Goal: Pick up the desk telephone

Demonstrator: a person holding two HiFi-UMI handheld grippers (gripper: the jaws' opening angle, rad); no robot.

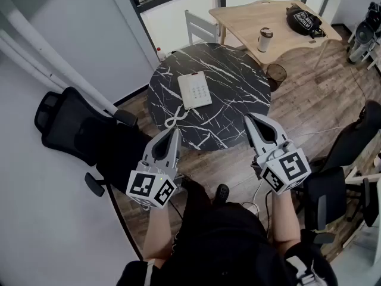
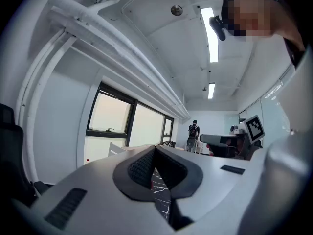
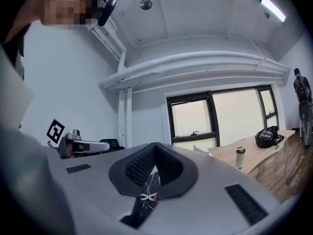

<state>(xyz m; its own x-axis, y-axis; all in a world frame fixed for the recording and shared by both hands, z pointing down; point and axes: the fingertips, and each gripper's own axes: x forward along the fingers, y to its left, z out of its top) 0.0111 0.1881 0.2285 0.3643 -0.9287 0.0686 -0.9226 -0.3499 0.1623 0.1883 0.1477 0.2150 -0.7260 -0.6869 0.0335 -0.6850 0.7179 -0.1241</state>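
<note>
A white desk telephone point(image 1: 194, 90) lies on the round black marble table point(image 1: 238, 94), its coiled cord point(image 1: 175, 119) trailing toward the near edge. My left gripper point(image 1: 176, 133) is held level just short of the table's near left edge, jaws shut with nothing between them. My right gripper point(image 1: 249, 120) hovers at the near right edge, also shut and empty. In the left gripper view the closed pads point(image 2: 142, 168) meet, with marble showing below. In the right gripper view the pads point(image 3: 168, 165) meet too, and the cord point(image 3: 147, 197) shows beneath them.
A black office chair point(image 1: 74, 127) stands left of the table, another chair point(image 1: 351, 145) at right. Behind is a wooden table point(image 1: 250, 16) with a tumbler point(image 1: 264, 40) and black bag point(image 1: 305, 20). A small bin point(image 1: 276, 74) sits beside the marble table. A white chair point(image 1: 199, 27) stands behind.
</note>
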